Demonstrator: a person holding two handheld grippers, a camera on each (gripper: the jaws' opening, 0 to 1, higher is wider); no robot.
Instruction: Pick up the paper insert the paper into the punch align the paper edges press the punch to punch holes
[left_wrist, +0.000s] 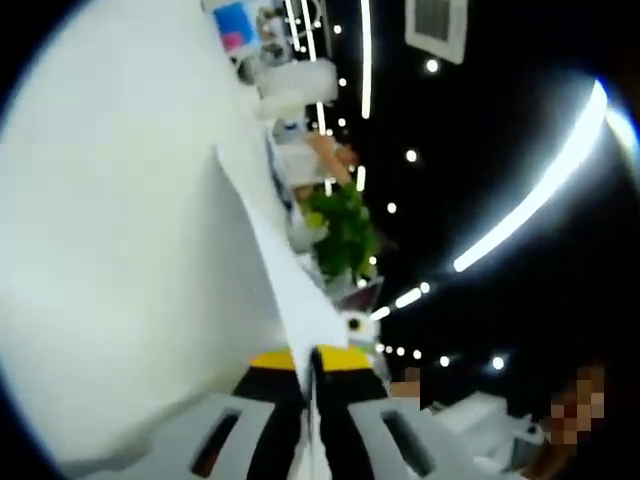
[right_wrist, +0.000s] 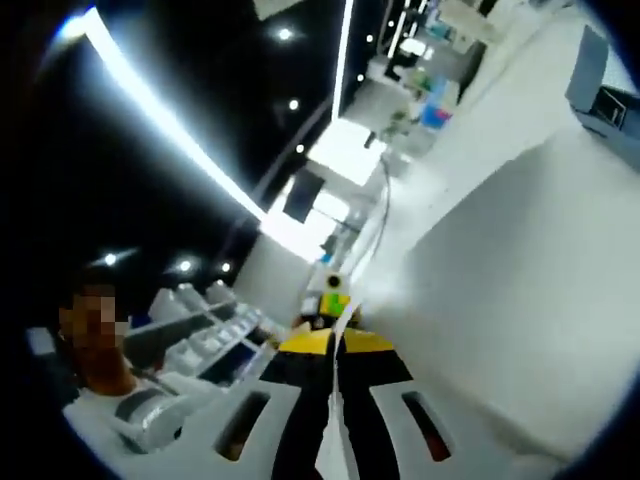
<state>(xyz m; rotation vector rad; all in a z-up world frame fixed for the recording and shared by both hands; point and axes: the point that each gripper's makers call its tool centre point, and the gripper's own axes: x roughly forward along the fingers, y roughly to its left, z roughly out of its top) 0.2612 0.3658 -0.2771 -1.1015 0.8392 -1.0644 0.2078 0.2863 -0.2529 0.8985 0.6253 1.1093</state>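
One sheet of paper (left_wrist: 120, 250) is held up in the air by two hand-held grippers, one at each side.

In the left gripper view, the left hand-held gripper (left_wrist: 308, 365) has its two yellow-tipped jaws pressed together on the edge of the paper. The sheet spreads out to the left of the jaws as a large white plane and rises past them in a thin, edge-on strip. Beyond the paper there is one green plant (left_wrist: 345, 230), and long ceiling light strips (left_wrist: 540, 190) run across a dark ceiling dotted with small round lamps. One ceiling vent (left_wrist: 436, 25) sits near the top.

In the right gripper view, the right hand-held gripper (right_wrist: 335, 345) also has its two yellow-tipped jaws closed tight on the paper (right_wrist: 520, 300), which fans out to the right as a broad white sheet. Past its own jaw tips, the left hand-held gripper (right_wrist: 334, 297) shows small, at the far edge of the sheet. To the lower left one person (right_wrist: 95, 350) sits near a white surface (right_wrist: 200, 345) carrying several pale objects too blurred to count. One grey box-like thing (right_wrist: 600, 85) shows at the upper right; I cannot tell whether it is the punch.
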